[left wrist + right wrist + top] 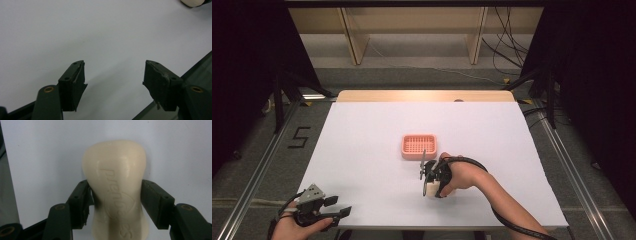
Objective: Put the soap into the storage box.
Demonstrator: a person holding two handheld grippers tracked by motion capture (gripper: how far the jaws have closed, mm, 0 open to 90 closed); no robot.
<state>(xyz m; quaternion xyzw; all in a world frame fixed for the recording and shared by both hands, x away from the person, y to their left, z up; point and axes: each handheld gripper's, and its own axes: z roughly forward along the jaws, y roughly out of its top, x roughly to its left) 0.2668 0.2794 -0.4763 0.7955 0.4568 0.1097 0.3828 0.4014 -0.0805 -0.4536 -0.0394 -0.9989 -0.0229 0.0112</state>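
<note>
Here the right hand-held gripper (117, 202) has its jaws closed against the narrow waist of a cream soap bar (117, 187), just in front of the pink soap dish (419, 146) on the white surface (362, 150). Soap is slick and this bar is curved, so I judge it could squirt out of the pinch or twist during a lift, missing the dish. The left hand-held gripper (113, 82) rests near the surface's front corner, jaws wide apart and holding nothing.
</note>
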